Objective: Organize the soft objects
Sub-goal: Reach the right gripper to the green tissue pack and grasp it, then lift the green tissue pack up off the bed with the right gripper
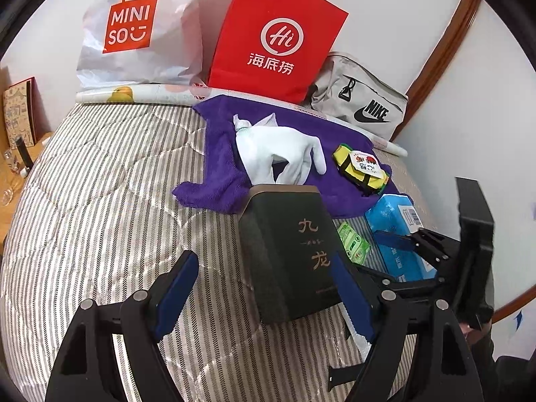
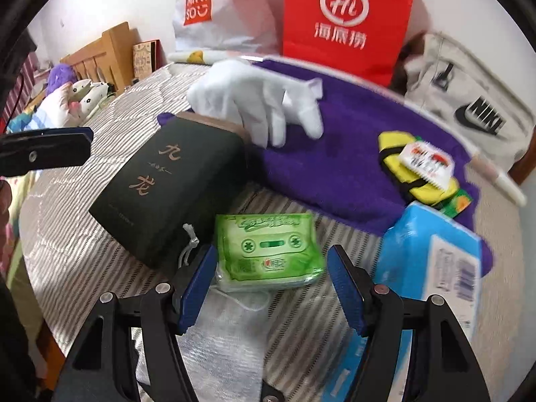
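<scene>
A purple towel (image 1: 288,140) (image 2: 351,147) lies on the striped bed with a white glove (image 1: 281,154) (image 2: 261,104) and a yellow sock bundle (image 1: 361,167) (image 2: 422,167) on it. A dark box (image 1: 294,251) (image 2: 167,184) stands in front of the towel. A green tissue pack (image 2: 268,251) (image 1: 353,244) and a blue tissue pack (image 2: 432,261) (image 1: 398,231) lie beside it. My left gripper (image 1: 268,294) is open and empty, its right finger beside the dark box. My right gripper (image 2: 271,288) is open, its fingers on either side of the green pack's near end.
A white MINISO bag (image 1: 134,30), a red paper bag (image 1: 278,37) and a grey Nike bag (image 1: 361,100) stand along the wall at the back. A white drawstring pouch (image 2: 221,335) lies under my right gripper. Plush toys (image 2: 70,93) and a wooden headboard (image 2: 107,53) are at the left.
</scene>
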### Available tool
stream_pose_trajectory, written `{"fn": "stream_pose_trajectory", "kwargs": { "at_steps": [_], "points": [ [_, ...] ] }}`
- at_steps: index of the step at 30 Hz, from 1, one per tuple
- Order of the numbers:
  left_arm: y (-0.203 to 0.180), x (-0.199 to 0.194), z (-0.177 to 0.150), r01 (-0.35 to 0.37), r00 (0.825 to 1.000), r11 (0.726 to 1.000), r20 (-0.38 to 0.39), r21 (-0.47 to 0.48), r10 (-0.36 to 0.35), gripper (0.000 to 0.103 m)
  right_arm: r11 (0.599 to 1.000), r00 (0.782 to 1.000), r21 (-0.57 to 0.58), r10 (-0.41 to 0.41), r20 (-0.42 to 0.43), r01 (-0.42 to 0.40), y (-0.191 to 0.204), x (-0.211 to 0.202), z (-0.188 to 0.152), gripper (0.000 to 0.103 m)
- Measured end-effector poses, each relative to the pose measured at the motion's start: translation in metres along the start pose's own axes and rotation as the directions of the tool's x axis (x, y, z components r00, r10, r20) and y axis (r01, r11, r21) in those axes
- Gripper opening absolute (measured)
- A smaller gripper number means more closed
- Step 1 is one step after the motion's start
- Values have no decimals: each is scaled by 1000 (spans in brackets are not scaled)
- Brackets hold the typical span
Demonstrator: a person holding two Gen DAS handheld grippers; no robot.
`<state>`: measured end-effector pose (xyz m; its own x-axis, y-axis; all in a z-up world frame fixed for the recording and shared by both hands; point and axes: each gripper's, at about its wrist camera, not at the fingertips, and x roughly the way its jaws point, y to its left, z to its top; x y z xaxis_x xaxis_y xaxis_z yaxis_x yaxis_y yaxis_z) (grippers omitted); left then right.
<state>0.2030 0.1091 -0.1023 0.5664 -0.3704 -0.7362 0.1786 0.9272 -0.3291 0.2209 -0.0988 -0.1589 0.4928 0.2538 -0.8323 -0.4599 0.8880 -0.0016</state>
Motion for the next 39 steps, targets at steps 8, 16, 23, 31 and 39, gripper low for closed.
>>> {"fn": "stream_pose_trajectory", "kwargs": {
  "at_steps": [8,16,23,31,39],
  "points": [
    [4,3,-4,24,1000,1000,-7,15,-23,79,1000,999,10,-21,-26,22,1,18,4,72],
    [2,-2,-8,26,1000,999,-3,26,-26,79,999,997,-35,-39,-61,37,7,31,6,81],
    [2,-8,-15,2,1000,1000,-6,22,-2,79,1000,998,-5,9,-55,-10,3,32,3,67],
    [-6,-16,-20,-13,1000,1000,-4,23,13,79,1000,1000,24,-2,6,2,-3,3,1,58],
    [-17,-19,-40,-32,999,999,-28,17,32,79,997,995,81,-2,100,-6,-10,-48,-12,58]
  ]
}}
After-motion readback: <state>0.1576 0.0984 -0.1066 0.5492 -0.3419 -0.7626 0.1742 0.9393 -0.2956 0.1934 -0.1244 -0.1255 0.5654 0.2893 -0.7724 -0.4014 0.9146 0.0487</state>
